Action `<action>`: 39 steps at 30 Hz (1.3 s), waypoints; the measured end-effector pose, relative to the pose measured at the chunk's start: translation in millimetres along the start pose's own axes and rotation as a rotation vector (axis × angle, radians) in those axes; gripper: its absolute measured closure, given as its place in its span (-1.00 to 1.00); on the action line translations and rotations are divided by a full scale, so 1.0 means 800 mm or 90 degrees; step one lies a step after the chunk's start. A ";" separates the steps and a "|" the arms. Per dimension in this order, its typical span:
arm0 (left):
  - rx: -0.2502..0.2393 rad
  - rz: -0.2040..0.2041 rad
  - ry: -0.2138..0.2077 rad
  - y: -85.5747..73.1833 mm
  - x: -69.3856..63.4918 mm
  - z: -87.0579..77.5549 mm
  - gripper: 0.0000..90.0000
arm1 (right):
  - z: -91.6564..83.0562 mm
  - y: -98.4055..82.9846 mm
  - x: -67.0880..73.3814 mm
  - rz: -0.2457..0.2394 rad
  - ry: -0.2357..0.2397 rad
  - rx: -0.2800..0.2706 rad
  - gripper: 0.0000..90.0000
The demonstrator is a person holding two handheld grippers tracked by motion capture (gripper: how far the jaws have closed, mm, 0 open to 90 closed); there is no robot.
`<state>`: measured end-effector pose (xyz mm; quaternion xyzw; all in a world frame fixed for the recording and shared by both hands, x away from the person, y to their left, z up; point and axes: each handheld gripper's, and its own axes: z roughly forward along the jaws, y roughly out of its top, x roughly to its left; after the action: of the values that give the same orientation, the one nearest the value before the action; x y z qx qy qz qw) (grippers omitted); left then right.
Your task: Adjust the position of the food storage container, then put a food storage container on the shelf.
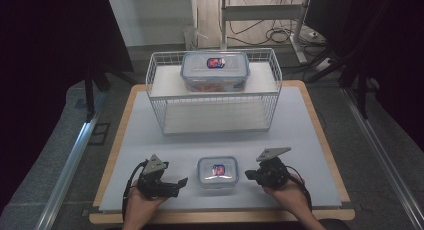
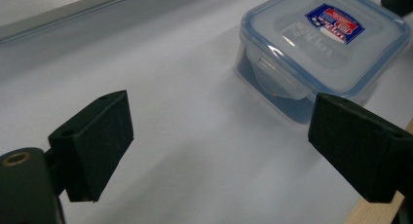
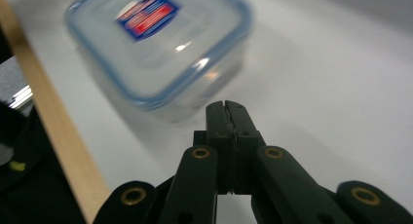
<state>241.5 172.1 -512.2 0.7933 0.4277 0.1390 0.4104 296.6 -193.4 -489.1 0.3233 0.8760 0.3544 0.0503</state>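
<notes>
Right tool [image 3: 227,107] pressed together beside small container [image 3: 158,48]; high view adds basket [image 1: 214,97].

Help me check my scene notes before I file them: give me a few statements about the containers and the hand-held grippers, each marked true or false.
1. The small container sits on the table between the two hand-held grippers. True.
2. The left hand-held gripper is clamped on the small container. False: its jaws stand wide apart with nothing between them, and the container lies beyond them.
3. The right hand-held gripper has its jaws shut together. True.
4. The large container lies on the table in front of the wire basket. False: it rests on top, inside the basket.
5. The small container's lid is off. False: its blue-rimmed lid is on.
</notes>
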 end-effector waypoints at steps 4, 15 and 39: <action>0.005 0.008 0.004 -0.001 -0.001 0.000 -0.79 | -0.004 0.007 -0.008 -0.016 -0.020 -0.001 0.55; 0.027 0.005 -0.003 -0.006 0.006 0.005 -0.87 | -0.001 -0.012 -0.017 -0.022 -0.026 -0.040 -0.54; 0.023 -0.032 -0.026 -0.002 0.008 0.007 -0.87 | -0.002 -0.020 -0.020 -0.026 -0.024 -0.038 -0.84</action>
<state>247.7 174.8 -517.7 0.7923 0.4414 0.1052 0.4080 299.9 -212.6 -500.9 0.3106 0.8701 0.3734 0.0834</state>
